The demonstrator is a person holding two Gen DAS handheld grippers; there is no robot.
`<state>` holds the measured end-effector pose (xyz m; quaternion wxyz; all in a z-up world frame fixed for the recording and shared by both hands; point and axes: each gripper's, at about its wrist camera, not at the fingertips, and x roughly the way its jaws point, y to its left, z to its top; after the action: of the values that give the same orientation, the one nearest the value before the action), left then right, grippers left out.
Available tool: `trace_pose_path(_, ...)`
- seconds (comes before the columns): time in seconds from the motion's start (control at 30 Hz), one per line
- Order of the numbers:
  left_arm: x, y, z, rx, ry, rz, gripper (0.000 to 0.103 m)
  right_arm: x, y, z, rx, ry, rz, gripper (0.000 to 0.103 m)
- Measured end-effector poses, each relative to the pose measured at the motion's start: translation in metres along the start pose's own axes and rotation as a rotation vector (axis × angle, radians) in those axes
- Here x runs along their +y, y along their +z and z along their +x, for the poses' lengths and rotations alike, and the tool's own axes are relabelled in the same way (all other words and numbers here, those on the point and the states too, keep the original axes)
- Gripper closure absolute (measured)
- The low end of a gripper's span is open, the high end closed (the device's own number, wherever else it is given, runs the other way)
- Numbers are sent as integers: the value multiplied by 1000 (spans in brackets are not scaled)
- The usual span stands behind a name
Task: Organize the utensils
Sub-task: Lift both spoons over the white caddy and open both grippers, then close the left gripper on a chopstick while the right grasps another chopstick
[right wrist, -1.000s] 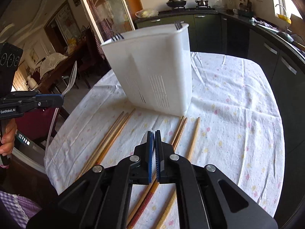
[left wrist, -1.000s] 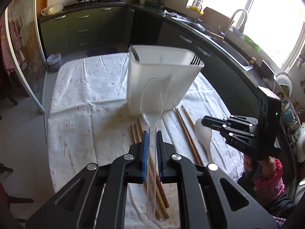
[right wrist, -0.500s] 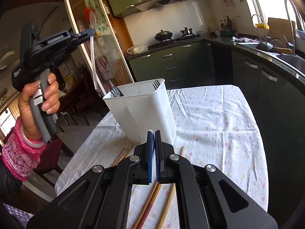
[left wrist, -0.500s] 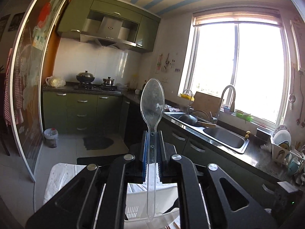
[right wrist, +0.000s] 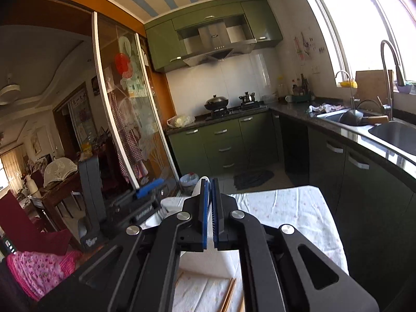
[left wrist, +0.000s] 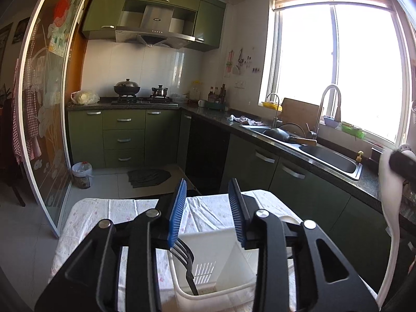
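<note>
My left gripper point(left wrist: 206, 210) is open and empty, held above the white utensil holder point(left wrist: 223, 280). A black fork point(left wrist: 183, 257) stands in the holder's left compartment. The clear spoon is not visible. My right gripper point(right wrist: 209, 209) is shut on a white spoon point(right wrist: 198, 186); its bowl shows just above the left pad. In the left wrist view that white spoon point(left wrist: 390, 208) hangs at the right edge, under the dark tip of the right gripper. The left gripper's blue pad point(right wrist: 149, 186) shows in the right wrist view, left of mine.
Wooden chopsticks point(right wrist: 228, 296) lie on the flowered tablecloth point(right wrist: 286, 208) below the right gripper. Green kitchen cabinets, a stove and a sink point(left wrist: 330, 156) lie beyond the table. A dining room with chairs is at the left of the right wrist view.
The left gripper opened and the clear spoon is gone from it. The right gripper has risen and tilted up, still shut on the white spoon.
</note>
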<state>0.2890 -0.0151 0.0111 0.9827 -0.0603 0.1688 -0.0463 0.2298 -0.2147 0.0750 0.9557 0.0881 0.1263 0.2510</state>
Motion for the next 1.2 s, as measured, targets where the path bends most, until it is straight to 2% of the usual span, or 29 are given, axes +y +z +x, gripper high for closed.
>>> trace_pose_path(0.13, 17, 2, -25, 11, -3, -76, 66, 20, 27, 17, -157, -109, -71, 99)
trace_pose_path(0.17, 21, 2, -34, 11, -4, -92, 62, 26, 31, 25, -184, -146, -103, 99)
trace_pose_path(0.23, 25, 1, -52, 16, -5, -103, 60, 35, 33, 45, -210, -208, -161, 99)
trace_pose_path(0.43, 35, -9, -92, 92, 1, -81, 60, 35, -1, 97, -155, -298, -257, 99)
trace_pose_path(0.5, 39, -16, -100, 131, 3, -83, 59, 34, -13, 108, -124, -296, -267, 99)
trace_pose_path(0.57, 44, -24, -103, 174, 12, -100, 53, 35, -24, 112, -102, -294, -280, 99)
trace_pose_path(0.67, 50, -44, -97, 283, 16, -141, 52, 38, -38, 114, -62, -276, -314, 98)
trace_pose_path(0.73, 54, -60, -89, 376, 27, -164, 52, 40, -46, 109, -54, -286, -333, 66)
trace_pose_path(0.8, 57, -79, -80, 478, 29, -184, 53, 41, -50, 91, -86, -289, -329, 58)
trace_pose_path(0.9, 55, -104, -66, 608, 48, -179, 54, 38, -51, 50, -125, -280, -288, 58)
trace_pose_path(1.0, 47, -124, -51, 711, 78, -137, 65, 29, -54, 11, -126, -267, -240, 56)
trace_pose_path(1.2, 41, -150, -28, 866, 115, -127, 68, 11, -70, -52, -91, -271, -212, 56)
